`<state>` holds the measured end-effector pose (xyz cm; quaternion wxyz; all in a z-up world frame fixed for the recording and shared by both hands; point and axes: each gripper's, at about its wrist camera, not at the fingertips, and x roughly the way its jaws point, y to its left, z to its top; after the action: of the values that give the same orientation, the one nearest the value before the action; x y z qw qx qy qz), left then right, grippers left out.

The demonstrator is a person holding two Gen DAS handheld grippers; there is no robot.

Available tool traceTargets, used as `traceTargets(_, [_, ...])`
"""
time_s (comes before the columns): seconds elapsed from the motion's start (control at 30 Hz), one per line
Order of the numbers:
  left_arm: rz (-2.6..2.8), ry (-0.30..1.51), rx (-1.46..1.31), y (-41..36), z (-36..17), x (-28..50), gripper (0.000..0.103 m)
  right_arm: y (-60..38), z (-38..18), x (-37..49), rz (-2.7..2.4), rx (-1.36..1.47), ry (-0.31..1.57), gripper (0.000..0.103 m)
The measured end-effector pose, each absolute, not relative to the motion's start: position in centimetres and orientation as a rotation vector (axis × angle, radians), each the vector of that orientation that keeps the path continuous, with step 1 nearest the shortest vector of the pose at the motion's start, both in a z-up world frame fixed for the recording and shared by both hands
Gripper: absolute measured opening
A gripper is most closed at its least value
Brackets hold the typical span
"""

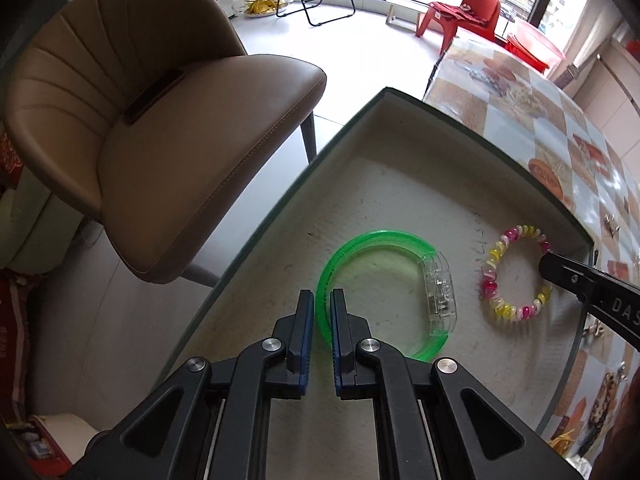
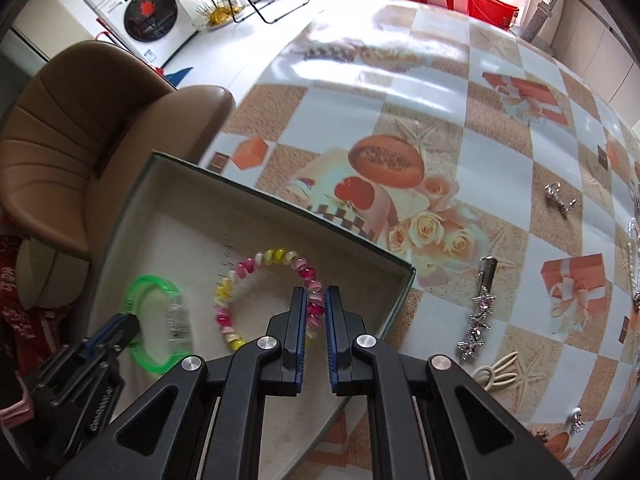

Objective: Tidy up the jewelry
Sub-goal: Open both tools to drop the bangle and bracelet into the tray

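A shallow open box [image 1: 400,184] with a pale floor sits at the table's corner; it also shows in the right wrist view [image 2: 192,216]. A green plastic bracelet [image 1: 380,240] with a clear clasp lies in it. My left gripper [image 1: 319,308] straddles the bracelet's left band, pads close on either side of it. A pink, yellow and white beaded bracelet [image 1: 516,272] lies to the right in the box. My right gripper [image 2: 316,300] straddles the beaded bracelet [image 2: 248,268] on its right side, pads close against the beads. Both bracelets rest on the box floor.
On the patterned tablecloth [image 2: 440,92] right of the box lie a rhinestone hair clip [image 2: 480,304], a cream hair tie [image 2: 498,372], small silver earrings [image 2: 558,196] and a silver chain [image 2: 632,248]. A brown leather chair [image 1: 160,120] stands beyond the table's left edge.
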<state>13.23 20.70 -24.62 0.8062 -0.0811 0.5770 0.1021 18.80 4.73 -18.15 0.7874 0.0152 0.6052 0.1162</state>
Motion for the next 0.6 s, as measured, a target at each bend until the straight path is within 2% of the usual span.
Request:
traceTargets(0.27, [0.219,1.241,-0.137,19.4,-24.5,13.5,0.012,5.4,-18.3,18.6,0.247,-0.029,1.3,0.011])
traceTargets(0.47, [0.212,1.222,-0.152,19.1,-23.5,13.3,0.012,4.7,-17.0,18.1,0.28,0.068,1.282,0.018])
traceTargets(0.5, [0.208,1.219,-0.149,19.1,-23.3,13.2,0.023,4.5,-16.5,18.0,0.286,0.081,1.273,0.026])
traceTargets(0.53, [0.209,1.22,-0.148,18.9,-23.0,13.1,0.071,4.4,-16.0,17.8,0.288,0.092,1.263,0.032])
traceTargets(0.57, [0.217,1.216,-0.152,18.9,-22.8,13.0,0.097,4.1,-15.5,17.7,0.288,0.102,1.252,0.042])
traceTargets(0.6, [0.241,1.178,-0.158,18.9,-22.1,12.6,0.103,3.7,-14.9,17.4,0.289,0.116,1.237,0.047])
